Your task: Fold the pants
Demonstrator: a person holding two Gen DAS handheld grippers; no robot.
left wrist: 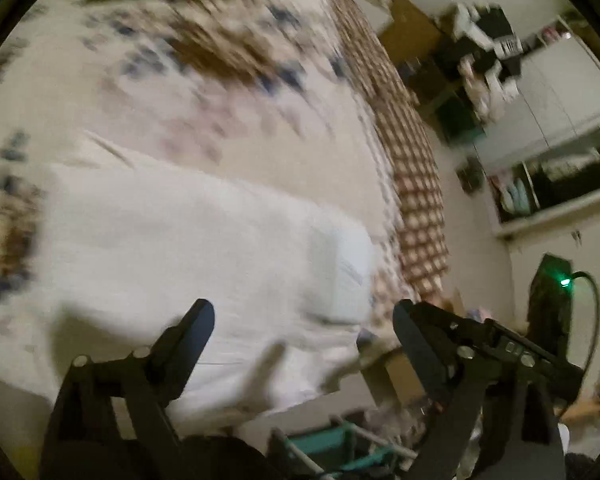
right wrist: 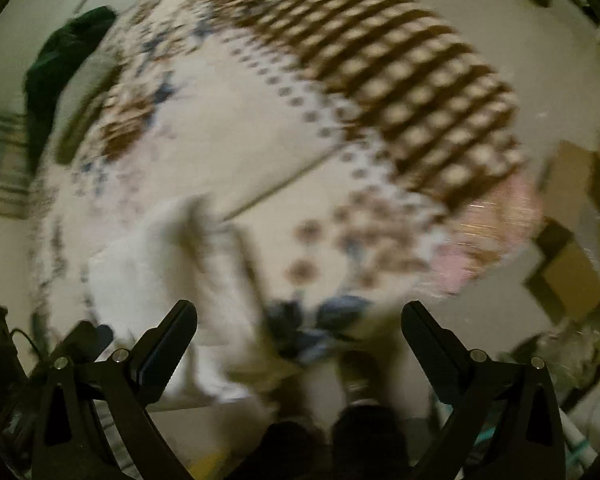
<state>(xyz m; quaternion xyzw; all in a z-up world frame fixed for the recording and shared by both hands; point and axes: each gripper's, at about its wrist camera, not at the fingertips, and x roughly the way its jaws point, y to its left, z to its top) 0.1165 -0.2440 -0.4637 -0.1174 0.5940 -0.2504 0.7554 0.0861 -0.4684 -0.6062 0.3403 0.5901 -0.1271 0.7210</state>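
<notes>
Pants [left wrist: 204, 248], white and seemingly part-folded though blur hid detail, lay on the bed [left wrist: 260, 152] at twelve o'clock from the left gripper [left wrist: 304, 320], both it and the right gripper [right wrist: 300, 320] spread empty, so a hasty grab risked pinching bedspread too.

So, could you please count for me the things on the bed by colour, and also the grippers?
White pants: 1
Dark green cloth, at the far edge of the patterned bedspread: 1
Black hand-held grippers, both open and holding nothing: 2, left and right
Total: 4
</notes>
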